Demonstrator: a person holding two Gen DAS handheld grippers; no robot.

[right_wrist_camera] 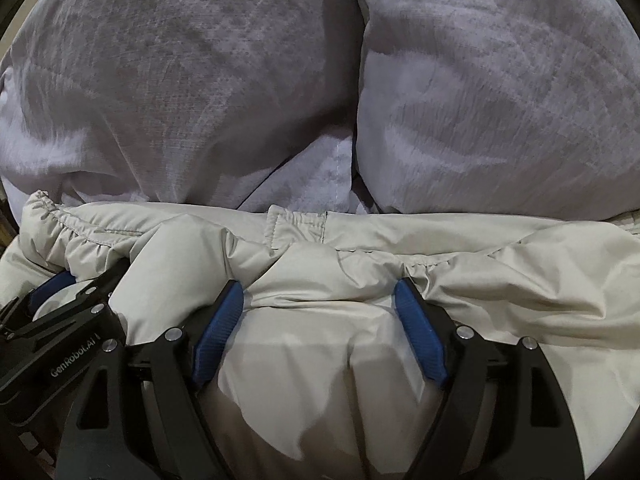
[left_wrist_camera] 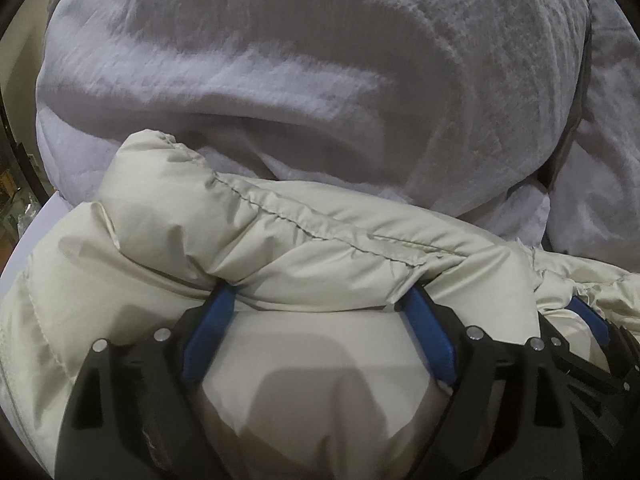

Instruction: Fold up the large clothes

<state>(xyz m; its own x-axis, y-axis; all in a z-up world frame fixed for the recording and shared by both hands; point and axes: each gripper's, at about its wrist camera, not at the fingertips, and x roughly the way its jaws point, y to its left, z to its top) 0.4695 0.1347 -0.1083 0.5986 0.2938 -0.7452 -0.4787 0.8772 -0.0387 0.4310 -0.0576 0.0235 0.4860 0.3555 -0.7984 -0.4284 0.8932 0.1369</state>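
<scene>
both grippers are down on a cream puffer jacket point(left_wrist_camera: 280, 240) that's lying bunched up on the bed, right up against a pair of pale grey pillows point(right_wrist_camera: 500, 100). left gripper point(left_wrist_camera: 320, 300) has its jaws spread wide, with a fat roll of the jacket's stitched edge sitting between the blue pads point(left_wrist_camera: 204, 344). the fabric bulges between them, so i can't tell if it's actually pinched or the pads are just resting against it. right gripper point(right_wrist_camera: 320, 296) is the same deal, spread wide over a puffy fold near the little stitched tab point(right_wrist_camera: 296, 224), pad tips touching the fabric. the two grippers sit just beside each other, each showing at the edge of the other's view.
</scene>
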